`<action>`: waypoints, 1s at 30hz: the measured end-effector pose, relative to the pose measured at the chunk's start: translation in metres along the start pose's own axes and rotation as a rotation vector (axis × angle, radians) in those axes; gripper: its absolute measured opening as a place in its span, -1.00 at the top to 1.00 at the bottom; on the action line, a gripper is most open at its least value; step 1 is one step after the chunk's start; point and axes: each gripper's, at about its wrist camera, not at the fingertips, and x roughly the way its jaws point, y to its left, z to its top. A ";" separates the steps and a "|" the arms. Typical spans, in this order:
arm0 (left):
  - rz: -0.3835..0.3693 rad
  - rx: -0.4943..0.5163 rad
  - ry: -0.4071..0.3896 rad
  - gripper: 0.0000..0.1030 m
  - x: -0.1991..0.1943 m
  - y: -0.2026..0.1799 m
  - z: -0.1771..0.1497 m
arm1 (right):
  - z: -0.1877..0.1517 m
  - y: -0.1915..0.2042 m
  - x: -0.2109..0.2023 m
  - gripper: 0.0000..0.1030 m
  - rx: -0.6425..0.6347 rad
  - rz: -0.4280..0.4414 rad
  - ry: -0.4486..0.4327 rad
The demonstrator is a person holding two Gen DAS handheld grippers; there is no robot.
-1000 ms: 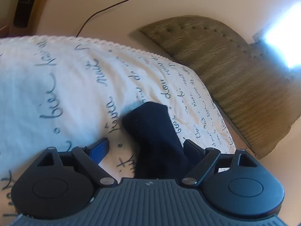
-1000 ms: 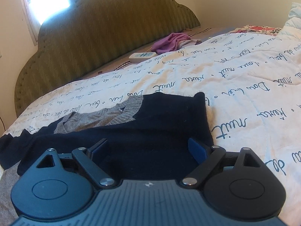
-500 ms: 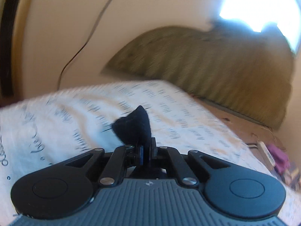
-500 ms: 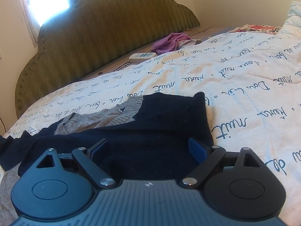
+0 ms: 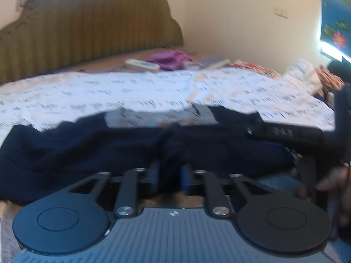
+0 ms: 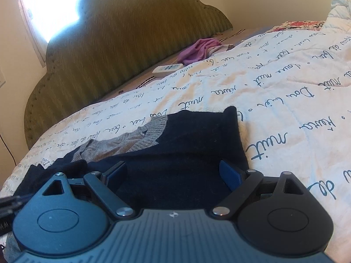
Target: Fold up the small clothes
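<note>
A small navy sweater (image 6: 186, 144) with a grey ribbed collar (image 6: 140, 138) lies flat on the white lettered bedspread (image 6: 285, 92). My right gripper (image 6: 173, 175) is open and rests low over the sweater's body. My left gripper (image 5: 170, 173) is nearly shut, pinching a navy sleeve end (image 5: 173, 151), and holds it over the sweater's body (image 5: 87, 144). The left wrist view is blurred. The right gripper's body (image 5: 291, 133) and the hand holding it show at that view's right edge.
An olive padded headboard (image 6: 131, 43) stands behind the bed. A purple cloth (image 6: 199, 49) and a white remote (image 6: 167, 68) lie near it. A floral cloth (image 6: 302, 23) and pale bedding (image 6: 340, 6) are at the far right.
My left gripper shut on the sleeve end, lifted it, and swung it round over the sweater's body. The right gripper stayed open over the sweater and tilted slightly.
</note>
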 end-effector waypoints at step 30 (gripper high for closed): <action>0.048 -0.310 -0.059 -0.99 -0.089 0.086 -0.071 | 0.008 0.128 0.038 0.75 -0.075 0.175 0.366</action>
